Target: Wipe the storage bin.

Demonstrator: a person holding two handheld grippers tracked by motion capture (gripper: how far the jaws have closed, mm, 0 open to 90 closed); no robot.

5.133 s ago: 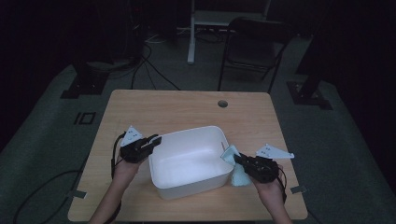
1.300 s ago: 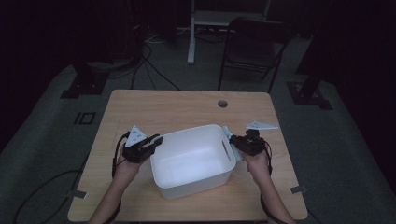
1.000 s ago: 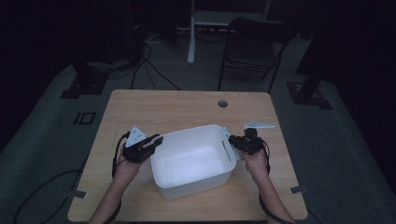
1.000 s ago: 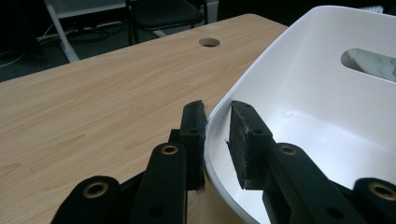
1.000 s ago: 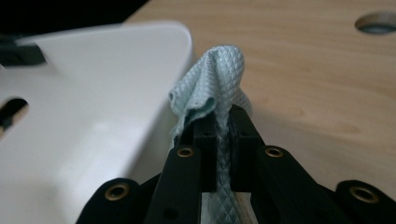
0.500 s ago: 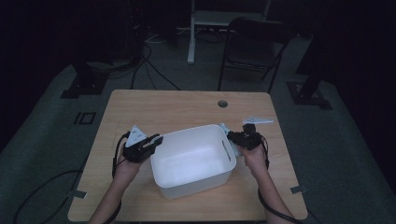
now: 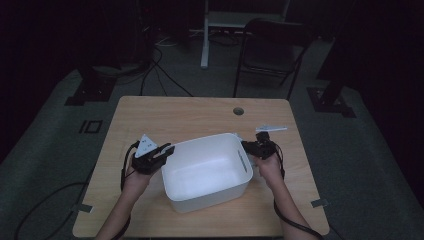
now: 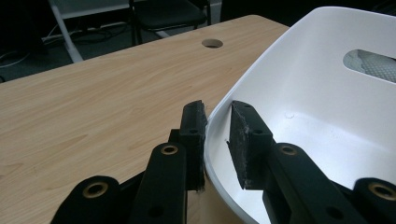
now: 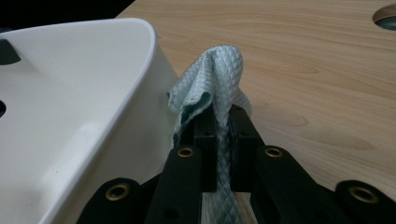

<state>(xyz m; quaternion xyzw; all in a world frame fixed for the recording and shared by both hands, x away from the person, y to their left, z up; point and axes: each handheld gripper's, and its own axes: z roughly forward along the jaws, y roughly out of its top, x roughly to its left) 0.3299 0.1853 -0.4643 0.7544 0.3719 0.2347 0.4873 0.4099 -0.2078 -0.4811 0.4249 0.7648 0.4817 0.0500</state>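
A white plastic tub (image 7: 205, 139) stands in the middle of the wooden table (image 7: 190, 112). My left gripper (image 7: 169, 149) is at the tub's left side. In the left gripper view its jaws (image 8: 217, 116) straddle the tub's rim (image 8: 317, 70), one pad outside and one inside, shut on it. My right gripper (image 7: 246, 145) is against the tub's right side near the far corner. In the right gripper view it (image 9: 223, 119) is shut on a pale green waffle cloth (image 9: 219, 79), which stands up from the jaws and touches the tub's outer wall (image 9: 70, 93).
A round cable hole (image 7: 238, 111) lies in the table behind the tub. Through a handle slot (image 8: 371, 58) in the tub's opposite wall a bit of the cloth shows. A folding chair (image 7: 272, 45) stands beyond the table's far edge.
My right gripper has carried the cloth from the tub's front right corner along its right side, and in the last second a little closer to the far right corner. The left gripper has kept still.
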